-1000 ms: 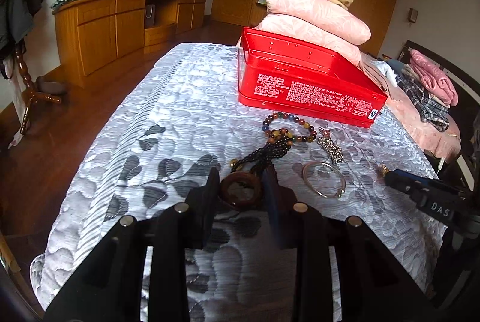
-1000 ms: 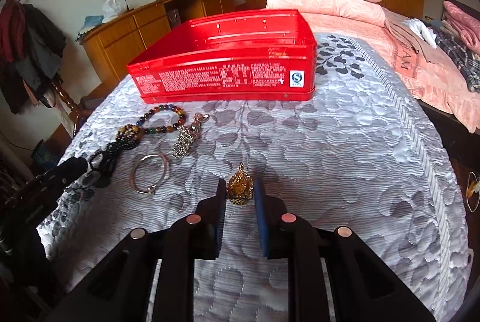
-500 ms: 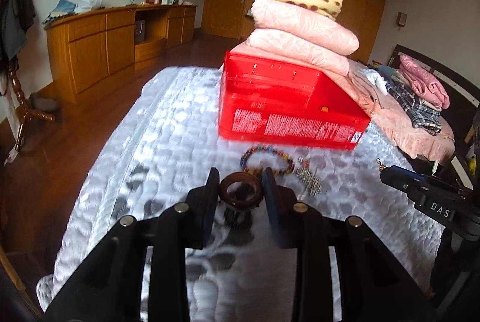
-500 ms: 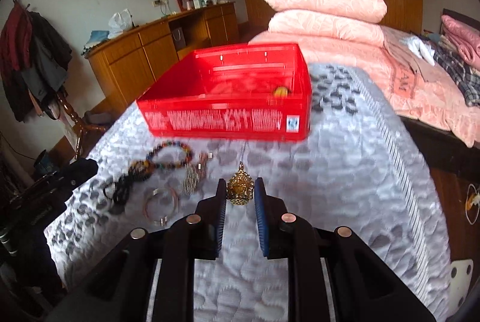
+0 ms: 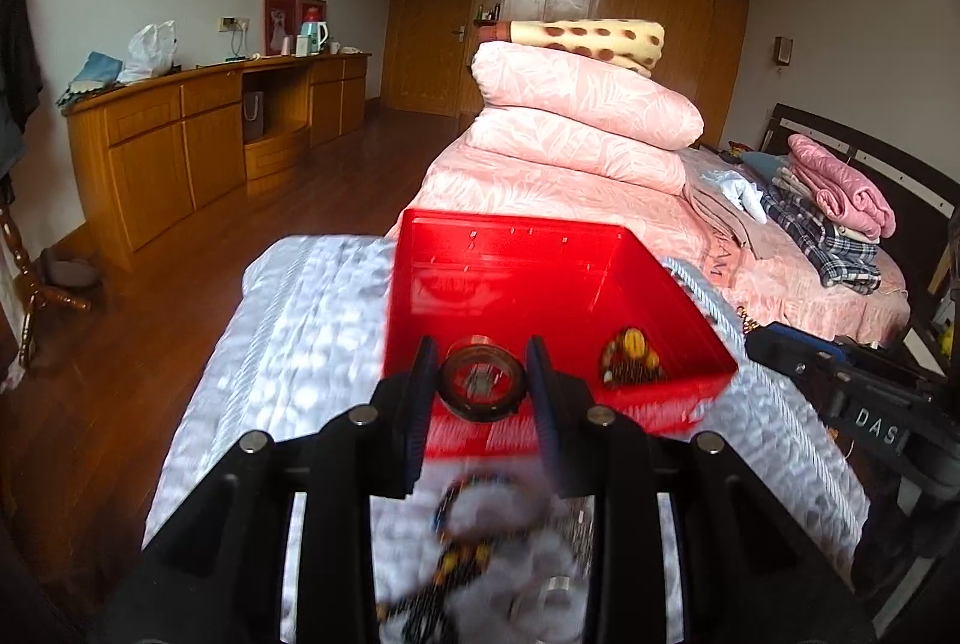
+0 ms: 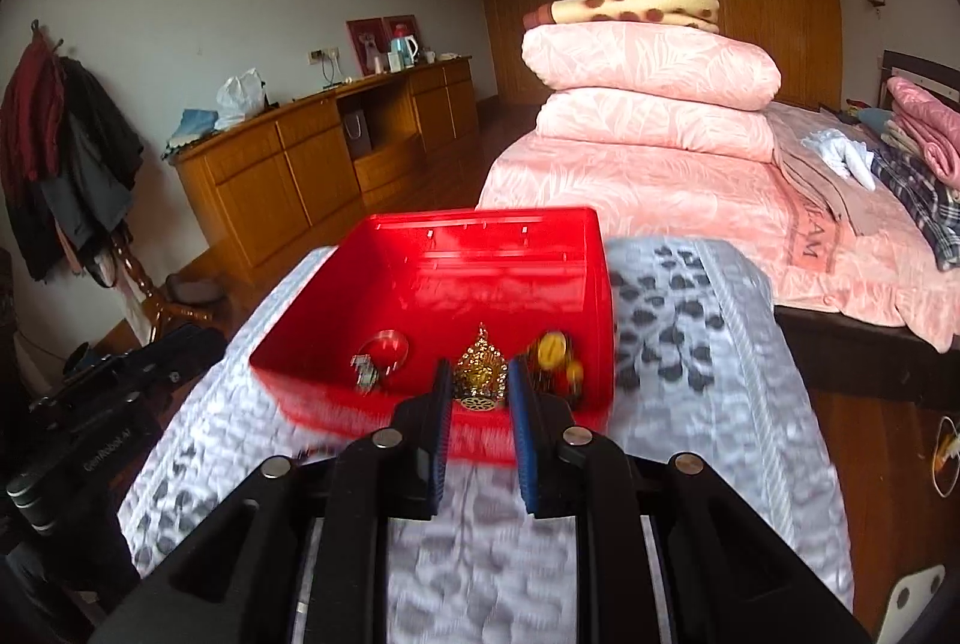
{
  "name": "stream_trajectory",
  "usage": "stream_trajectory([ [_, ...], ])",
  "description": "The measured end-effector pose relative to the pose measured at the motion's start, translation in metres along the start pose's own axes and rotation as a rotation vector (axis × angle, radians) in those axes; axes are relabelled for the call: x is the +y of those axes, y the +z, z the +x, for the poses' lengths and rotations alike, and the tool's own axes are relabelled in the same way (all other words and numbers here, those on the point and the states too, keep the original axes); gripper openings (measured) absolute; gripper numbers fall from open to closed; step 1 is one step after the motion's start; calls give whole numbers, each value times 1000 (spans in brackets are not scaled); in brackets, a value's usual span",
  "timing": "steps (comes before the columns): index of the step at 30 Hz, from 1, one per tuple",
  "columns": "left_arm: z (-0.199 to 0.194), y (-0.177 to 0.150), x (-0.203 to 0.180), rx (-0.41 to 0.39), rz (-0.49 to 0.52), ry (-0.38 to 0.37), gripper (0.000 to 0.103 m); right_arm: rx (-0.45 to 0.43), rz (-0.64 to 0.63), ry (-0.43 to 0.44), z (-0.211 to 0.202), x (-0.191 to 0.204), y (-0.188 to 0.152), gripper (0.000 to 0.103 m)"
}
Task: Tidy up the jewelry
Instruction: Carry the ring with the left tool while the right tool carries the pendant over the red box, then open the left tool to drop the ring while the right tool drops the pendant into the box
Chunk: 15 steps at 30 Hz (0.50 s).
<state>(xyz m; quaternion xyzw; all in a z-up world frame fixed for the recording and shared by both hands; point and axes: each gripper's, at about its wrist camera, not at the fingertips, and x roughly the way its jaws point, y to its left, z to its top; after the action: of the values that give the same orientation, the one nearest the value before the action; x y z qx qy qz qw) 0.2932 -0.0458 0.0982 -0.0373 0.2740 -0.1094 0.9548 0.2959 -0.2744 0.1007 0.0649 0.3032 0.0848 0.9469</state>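
Holding a dark brown ring (image 5: 480, 387) in the left gripper (image 5: 480, 386), jaws pinching it from both sides, raised over the near edge of the red box (image 5: 540, 278). Holding a gold pendant (image 6: 480, 371) in the right gripper (image 6: 480, 392), jaws pressed onto its sides, likewise lifted at the near wall of the same red box (image 6: 480, 248). Sitting open on the grey leaf-patterned quilt (image 6: 690, 344) at the end of the bed, with yellow beads (image 6: 555, 353) against its right side and a silver bangle (image 6: 387, 347) with a small metal piece (image 6: 365, 377) toward the left, all lying on the box floor. Showing in the left view as an orange-and-dark beaded cluster (image 5: 630, 359) in the box's right corner. Lying blurred on the quilt below the left gripper: a string of coloured beads (image 5: 462, 560) and something silvery (image 5: 555, 590), too smeared to identify. Reaching in from the right edge of the left view, the other tool's dark body marked DAS (image 5: 870, 419). Stacked beyond the box: pink folded quilts (image 5: 576, 122) topped by a spotted yellow blanket (image 5: 594, 41). Standing along the left wall, a wooden cabinet (image 5: 210, 140).
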Motion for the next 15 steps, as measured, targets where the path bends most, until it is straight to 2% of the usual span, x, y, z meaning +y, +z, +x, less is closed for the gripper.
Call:
stream_trajectory([
  [4, 32, 23, -7, 8, 9, -6, 29, 4, 27, 14, 23, -8, 13, 19],
  [8, 68, 31, -10, 56, 16, -3, 30, 27, 45, 14, 50, -14, 17, 20],
  [10, 81, 30, -9, 68, 11, 0, 42, 30, 55, 12, 59, -16, 17, 21],
  [11, 85, 29, -8, 69, 5, 1, 52, 37, 60, 14, 63, -18, 15, 21],
  [15, 95, 24, -6, 66, 3, 10, 53, 39, 74, 3, 67, -25, 13, 24],
])
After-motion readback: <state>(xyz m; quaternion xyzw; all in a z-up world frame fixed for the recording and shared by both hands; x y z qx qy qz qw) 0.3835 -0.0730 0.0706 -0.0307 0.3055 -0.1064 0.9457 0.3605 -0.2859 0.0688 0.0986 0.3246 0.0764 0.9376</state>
